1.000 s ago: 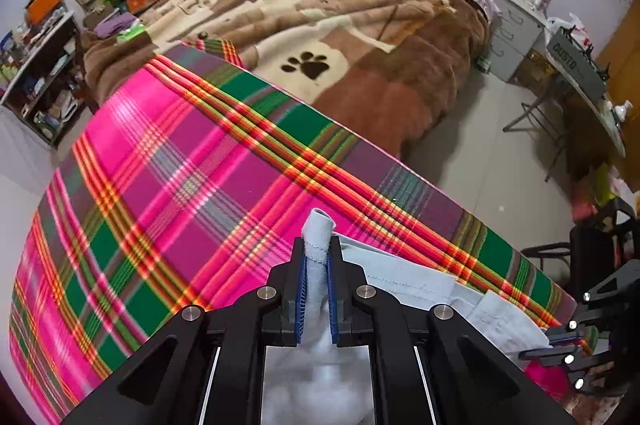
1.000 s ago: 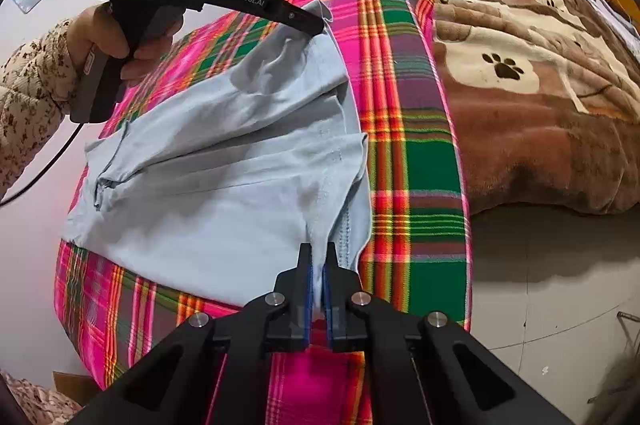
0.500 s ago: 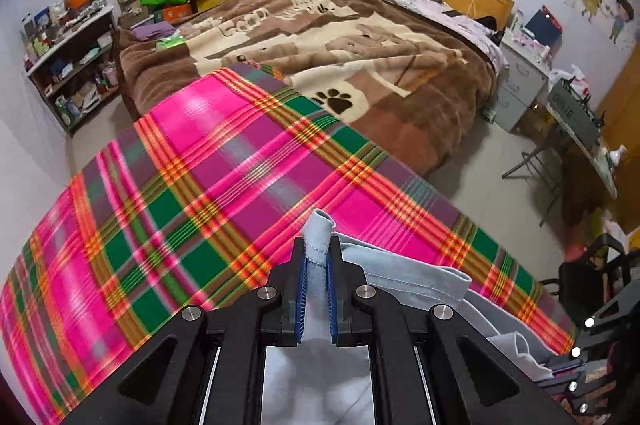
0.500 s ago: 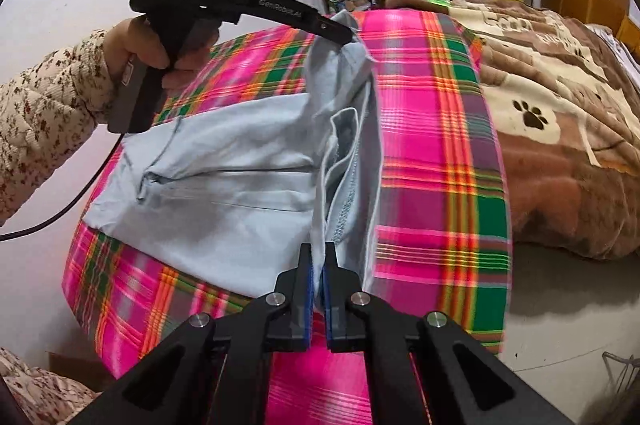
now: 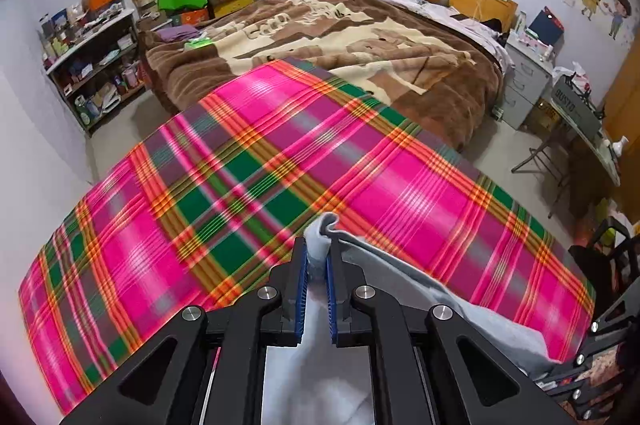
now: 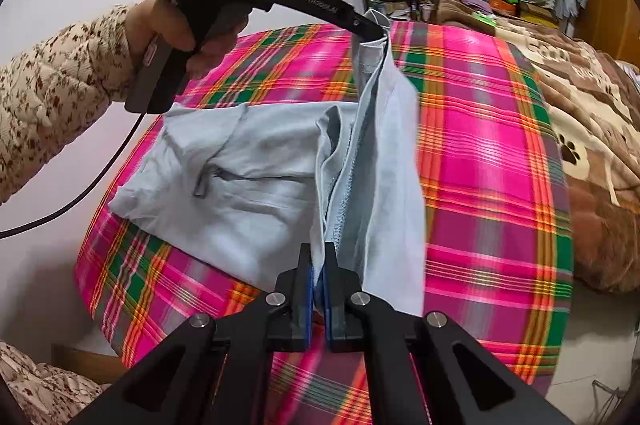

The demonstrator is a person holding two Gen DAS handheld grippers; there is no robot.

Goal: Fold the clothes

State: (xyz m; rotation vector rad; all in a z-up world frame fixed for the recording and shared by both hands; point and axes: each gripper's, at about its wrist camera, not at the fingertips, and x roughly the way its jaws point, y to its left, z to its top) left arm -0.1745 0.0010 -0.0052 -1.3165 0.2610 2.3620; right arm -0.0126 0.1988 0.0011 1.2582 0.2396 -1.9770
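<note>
— Where did the shirt (image 6: 256, 181) lie?
— On the tablecloth (image 6: 480, 161), toward its left side. My right gripper (image 6: 318, 289) pinched the near edge, my left gripper (image 6: 374, 27) the far one, lifted above the cloth.
— And beyond?
— The bed (image 5: 360, 41) stood behind the table, shelves (image 5: 92, 65) to its left.

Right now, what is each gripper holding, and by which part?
Both grip the light blue garment along one lifted edge: left gripper at its far corner, right gripper at the near corner.
</note>
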